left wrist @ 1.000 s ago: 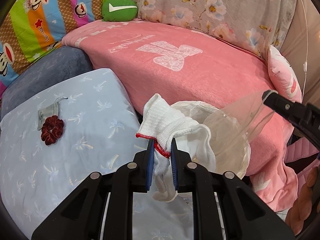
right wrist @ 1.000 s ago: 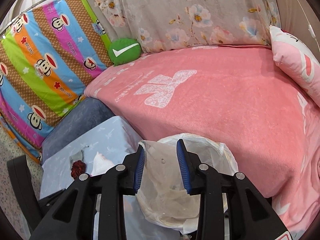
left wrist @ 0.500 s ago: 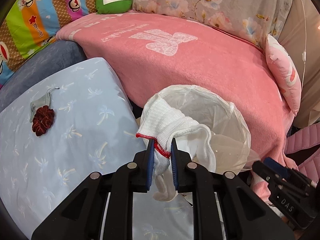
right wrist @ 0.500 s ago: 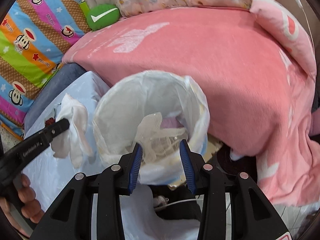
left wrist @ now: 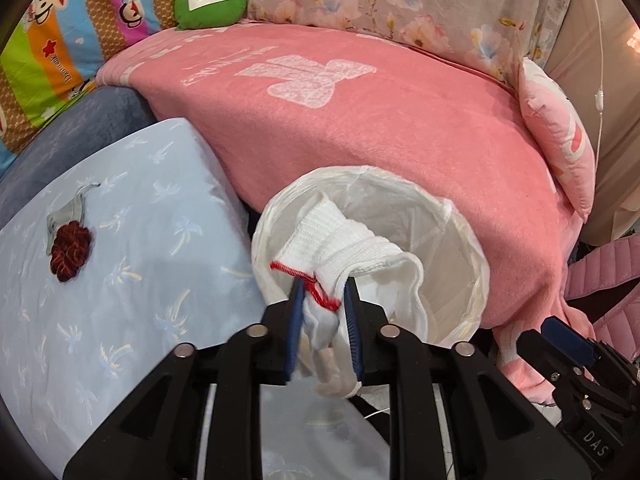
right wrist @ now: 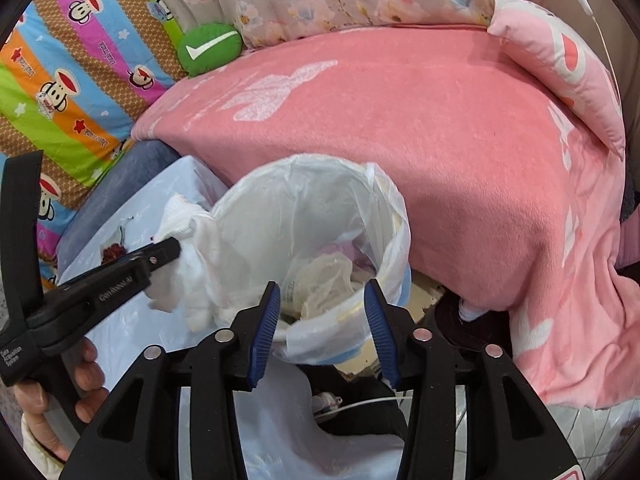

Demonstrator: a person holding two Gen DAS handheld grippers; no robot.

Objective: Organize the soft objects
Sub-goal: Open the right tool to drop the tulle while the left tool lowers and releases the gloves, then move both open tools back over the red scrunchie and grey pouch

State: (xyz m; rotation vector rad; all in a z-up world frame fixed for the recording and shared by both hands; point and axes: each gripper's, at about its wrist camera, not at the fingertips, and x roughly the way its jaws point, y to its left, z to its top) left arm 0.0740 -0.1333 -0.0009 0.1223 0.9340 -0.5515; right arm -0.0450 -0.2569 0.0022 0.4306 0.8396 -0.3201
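Dangling from the left gripper (left wrist: 322, 312), pinched between its jaws, the white glove (left wrist: 352, 248) hangs seemingly over the bin (right wrist: 304, 216); right gripper (right wrist: 322, 326) gapes empty

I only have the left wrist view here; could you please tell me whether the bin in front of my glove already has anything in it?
Observer: Yes. The right wrist view looks down into the lined bin, and crumpled clear plastic lies at the bottom.
Operator: Thank you. Is the right gripper open, please?
Observer: Yes. The right gripper is open with nothing between its fingers, at the bin's near rim.
Operator: And is the glove over the opening?
Observer: Not clearly. From that side the white glove, clamped in the left gripper, hangs at the bin's rim rather than over its middle.
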